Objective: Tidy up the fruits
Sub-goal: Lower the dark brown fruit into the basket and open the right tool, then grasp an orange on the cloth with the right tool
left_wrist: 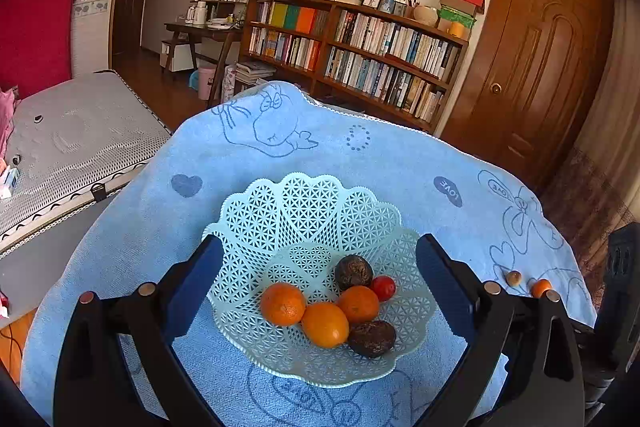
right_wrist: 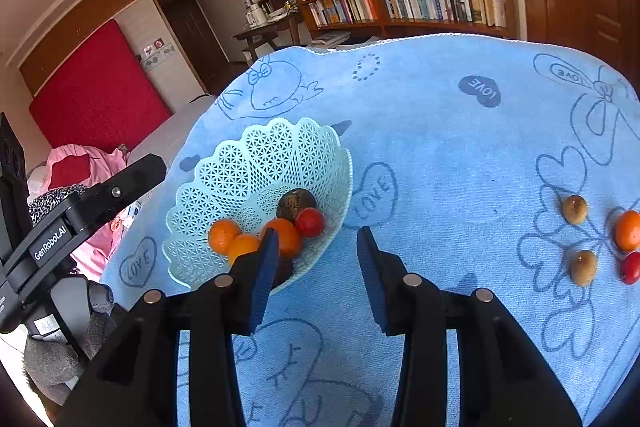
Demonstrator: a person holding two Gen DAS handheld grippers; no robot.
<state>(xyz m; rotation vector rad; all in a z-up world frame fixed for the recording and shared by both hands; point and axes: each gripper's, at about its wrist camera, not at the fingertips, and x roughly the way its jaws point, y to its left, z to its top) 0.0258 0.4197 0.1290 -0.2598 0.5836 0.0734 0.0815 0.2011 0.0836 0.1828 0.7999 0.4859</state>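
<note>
A pale green lattice basket (left_wrist: 304, 203) stands on a blue cartoon-print cloth (left_wrist: 400, 163). It holds three oranges (left_wrist: 283, 303), two dark wrinkled fruits (left_wrist: 353, 271) and a red tomato (left_wrist: 384, 287). My left gripper (left_wrist: 320, 239) is open wide, one finger on each side of the basket. My right gripper (right_wrist: 317, 233) is open and empty, just short of the basket's (right_wrist: 256, 163) near right rim. On the cloth to the right lie two brown longans (right_wrist: 575, 209), a small orange (right_wrist: 628, 231) and a red tomato (right_wrist: 631, 267).
The cloth (right_wrist: 440, 131) covers a small table whose far edge drops off toward a bookcase (left_wrist: 352, 51) and a wooden door (left_wrist: 536, 67). A bed (left_wrist: 72, 143) lies to the left. One finger of the left gripper (right_wrist: 128, 175) shows at the left of the right wrist view.
</note>
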